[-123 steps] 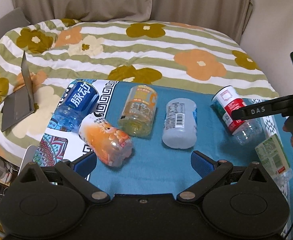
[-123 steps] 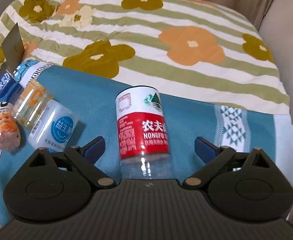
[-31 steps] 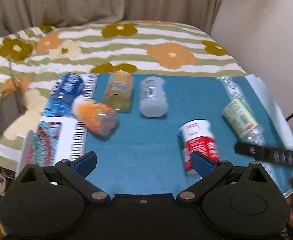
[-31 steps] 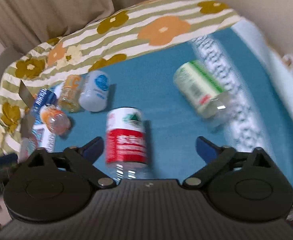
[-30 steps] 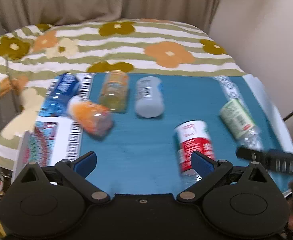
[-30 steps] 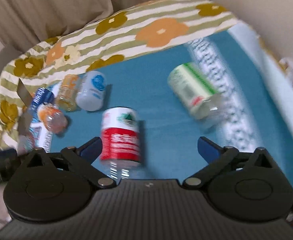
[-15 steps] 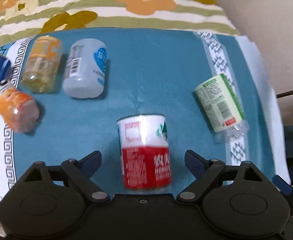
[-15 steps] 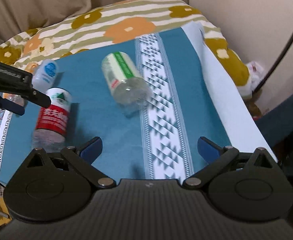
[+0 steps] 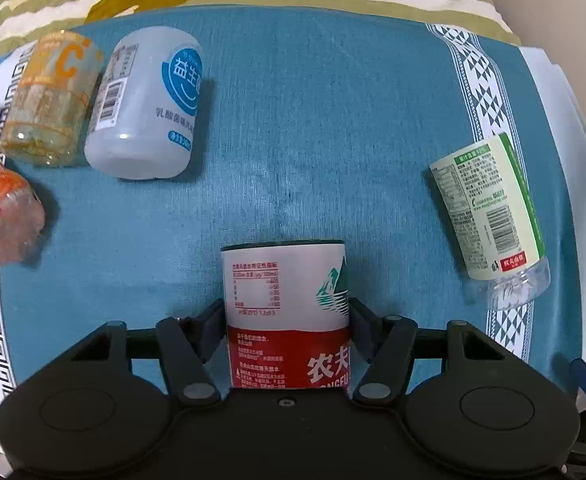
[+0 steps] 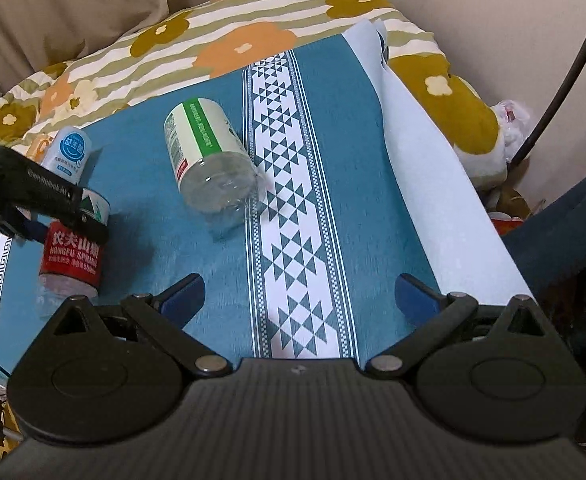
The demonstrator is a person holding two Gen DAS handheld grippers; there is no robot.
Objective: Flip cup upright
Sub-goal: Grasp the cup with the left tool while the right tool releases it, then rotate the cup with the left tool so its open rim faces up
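Pinching the red-labelled cup lying on the teal cloth, the left gripper fingers grip its sides; the right gripper fingers hang spread.

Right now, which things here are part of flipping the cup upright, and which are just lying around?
In the job:
- red-label cup, lying on its side
- left hand-held gripper, closed on it

Lying about:
- green-label cup
- white cup
- yellow cup
- orange cup
- right hand-held gripper, open, empty

Bare teal cloth ahead, white bottle left, green-label bottle right
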